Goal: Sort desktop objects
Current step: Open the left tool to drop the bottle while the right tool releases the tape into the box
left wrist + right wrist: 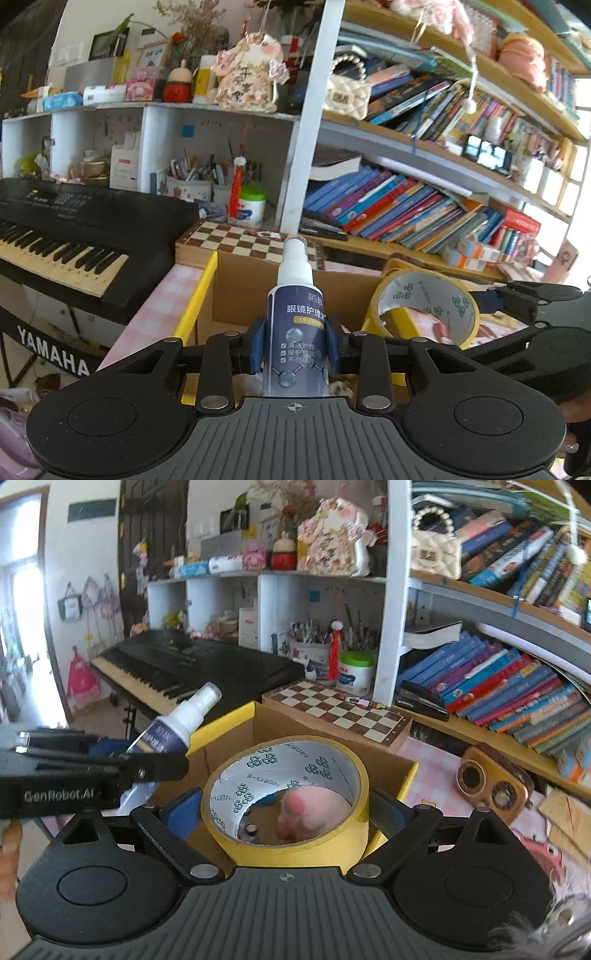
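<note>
currently both claws are hanging over the open cardboard box (402, 771): left gripper (294, 347) is clamped snug on the spray bottle (297, 321), right gripper (284, 812) is pinching the yellow tape roll (286, 797) across its rim. i'd be lowering each one inside the walls before letting go, tape first, keeping the bottle upright so it isn't tipping. pink toy (306, 816) is sitting on the box floor right under the tape, chessboard (340, 709) is just behind the box, and the two claws are crowding each other.
</note>
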Tool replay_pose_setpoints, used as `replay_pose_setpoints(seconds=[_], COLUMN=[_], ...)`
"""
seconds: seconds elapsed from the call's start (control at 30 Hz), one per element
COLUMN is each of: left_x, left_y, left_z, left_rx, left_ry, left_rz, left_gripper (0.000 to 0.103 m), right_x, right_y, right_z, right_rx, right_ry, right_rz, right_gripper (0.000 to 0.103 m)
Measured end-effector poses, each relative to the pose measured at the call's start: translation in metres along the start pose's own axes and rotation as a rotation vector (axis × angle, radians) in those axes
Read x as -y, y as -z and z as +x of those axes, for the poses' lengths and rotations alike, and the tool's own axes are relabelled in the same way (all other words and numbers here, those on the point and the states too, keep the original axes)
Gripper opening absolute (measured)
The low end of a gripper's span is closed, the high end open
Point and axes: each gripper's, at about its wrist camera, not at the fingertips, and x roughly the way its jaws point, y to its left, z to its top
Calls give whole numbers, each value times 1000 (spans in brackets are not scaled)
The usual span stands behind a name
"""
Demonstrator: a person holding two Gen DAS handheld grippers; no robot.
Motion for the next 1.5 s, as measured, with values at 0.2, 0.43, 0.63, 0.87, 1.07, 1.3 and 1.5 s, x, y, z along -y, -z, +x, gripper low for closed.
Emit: replay_pose_setpoints(seconds=[0.2,0.43,0.63,0.87,1.07,1.3,1.5], left_x=[1,1,-3,-17,-19,-11,0], left_y=[-3,4,9,11,19,5,-7], left_z=[36,75,98,111,111,82,54], left_rx=[-56,-154,-223,-293,-310,-173,-78], left_ry=[-29,-49,-57,-71,-60,-50,-45], left_rz=[18,29,0,-47,-74,-52,-31], left_gripper=[32,32,32,32,39,80,86], right_x=[6,1,6,17,16,22,29], right_y=[-4,1,2,4,5,-3,-9], right_z=[40,78,97,109,108,88,57], right_rx=[-87,-199,-268,-342,-327,-250,-149], right_ry=[-54,-112,-160,-245,-242,-204,-134], right_rz=[-108,-268,-299,-218,-206,-167,-125], right_gripper=[94,94,94,94,95,95,95])
